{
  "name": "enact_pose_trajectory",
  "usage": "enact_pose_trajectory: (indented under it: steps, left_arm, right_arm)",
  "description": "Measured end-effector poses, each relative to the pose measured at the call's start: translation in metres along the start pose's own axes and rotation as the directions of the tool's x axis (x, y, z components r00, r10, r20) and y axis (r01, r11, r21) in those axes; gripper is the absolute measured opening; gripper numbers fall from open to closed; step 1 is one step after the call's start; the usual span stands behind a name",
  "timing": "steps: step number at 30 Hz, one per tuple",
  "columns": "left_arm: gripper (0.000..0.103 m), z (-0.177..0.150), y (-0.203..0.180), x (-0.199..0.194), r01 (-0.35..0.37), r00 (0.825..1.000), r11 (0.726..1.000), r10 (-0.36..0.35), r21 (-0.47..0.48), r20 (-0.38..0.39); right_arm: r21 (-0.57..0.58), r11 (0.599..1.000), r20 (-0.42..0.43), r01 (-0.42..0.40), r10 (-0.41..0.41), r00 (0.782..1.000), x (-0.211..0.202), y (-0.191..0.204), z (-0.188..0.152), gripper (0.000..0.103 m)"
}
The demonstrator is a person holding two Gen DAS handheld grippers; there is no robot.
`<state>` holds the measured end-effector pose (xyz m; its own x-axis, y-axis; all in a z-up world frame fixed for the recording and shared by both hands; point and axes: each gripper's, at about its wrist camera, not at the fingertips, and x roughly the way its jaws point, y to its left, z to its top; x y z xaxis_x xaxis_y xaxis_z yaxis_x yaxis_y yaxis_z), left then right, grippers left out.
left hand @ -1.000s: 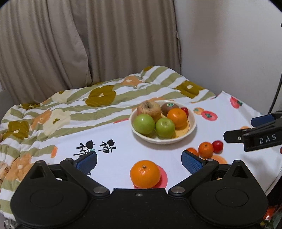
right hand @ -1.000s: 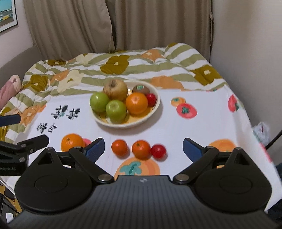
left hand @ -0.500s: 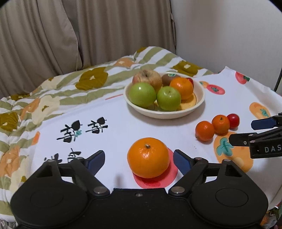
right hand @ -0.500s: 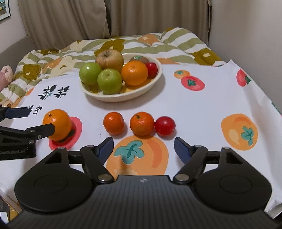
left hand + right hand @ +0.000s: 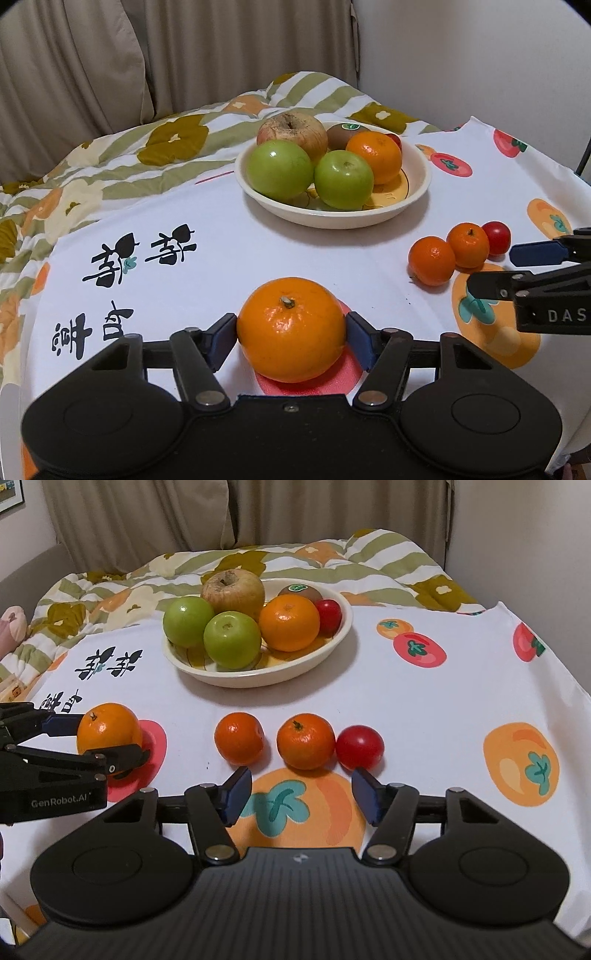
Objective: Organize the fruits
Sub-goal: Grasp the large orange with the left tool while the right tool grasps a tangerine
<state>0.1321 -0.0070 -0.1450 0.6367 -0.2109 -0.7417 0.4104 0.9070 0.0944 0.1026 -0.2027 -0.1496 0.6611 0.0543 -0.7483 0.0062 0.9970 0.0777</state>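
My left tongs point(image 5: 291, 334) pinch the large orange point(image 5: 291, 328) low in the centre of the left wrist view, both blue pads point(image 5: 221, 338) pressed against its sides; the fruit sits on a red printed circle of the white fruit-patterned cloth point(image 5: 229, 251) covering the counter. In the right wrist view the same orange point(image 5: 109, 734) shows at the left edge, clamped between the left tongs' fingers. My right tongs point(image 5: 301, 794) are spread wide in the lower middle of that view, holding nothing, hovering just short of a row of three small fruits: a mandarin point(image 5: 239, 737), a second mandarin point(image 5: 306, 741) touching a red cherry tomato point(image 5: 359, 747). Toward the upper centre sits the cream bowl point(image 5: 258, 672), which holds two green apples point(image 5: 232, 640), a wrinkled brownish apple point(image 5: 233, 589), an orange point(image 5: 289, 627), a kiwi with a green sticker point(image 5: 301, 590) and a small red fruit point(image 5: 329, 616). Beyond the bowl lies a striped floral blanket point(image 5: 332, 565), with beige curtains point(image 5: 147, 517) across the top of the frame.
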Motion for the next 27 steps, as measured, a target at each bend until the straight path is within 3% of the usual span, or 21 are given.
enact_pose_trajectory:
  steps: [4,10,27]
  left_arm:
    - [0.068,0.001,0.0,0.0,-0.001,1.0,1.0,0.001,-0.007,-0.005]
    - [0.068,0.002,-0.001,0.001,-0.007,1.0,1.0,0.007,-0.007,-0.008]
    - [0.067,0.002,-0.002,0.001,-0.017,1.0,1.0,0.017,-0.013,-0.013]
  right_arm:
    - [-0.01,1.0,-0.001,0.004,-0.004,1.0,0.006,0.001,0.004,0.071]
    - [-0.018,1.0,-0.015,-0.002,0.002,1.0,0.015,0.002,0.008,0.06]
    - [-0.017,1.0,-0.018,0.009,-0.01,1.0,0.028,-0.005,0.018,0.056]
